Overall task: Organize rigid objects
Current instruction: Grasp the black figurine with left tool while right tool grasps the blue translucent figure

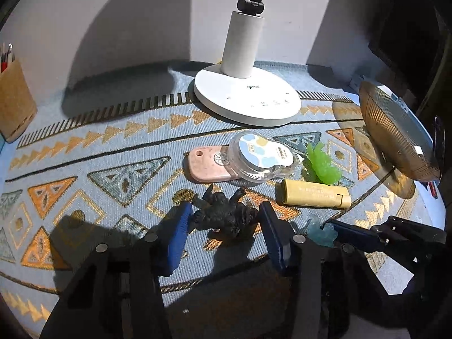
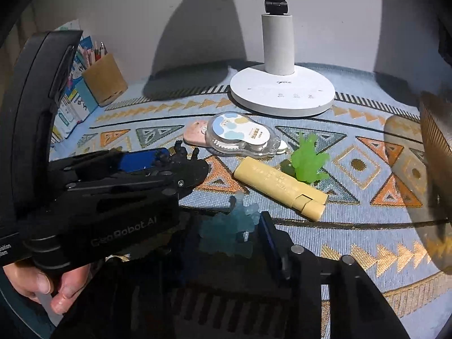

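Observation:
A black monster figure lies on the patterned cloth between the blue pads of my left gripper; the jaws stand around it and look just apart from it. A translucent blue figure sits between the jaws of my right gripper, whose left finger is hidden behind the left gripper's body. It also shows in the left wrist view. Beyond lie a yellow case, a green figure, a clear correction-tape dispenser and a pink flat case.
A white lamp base stands at the back. A ribbed brown glass dish is at the right. A cork pen holder and books stand at the left. A wall runs behind.

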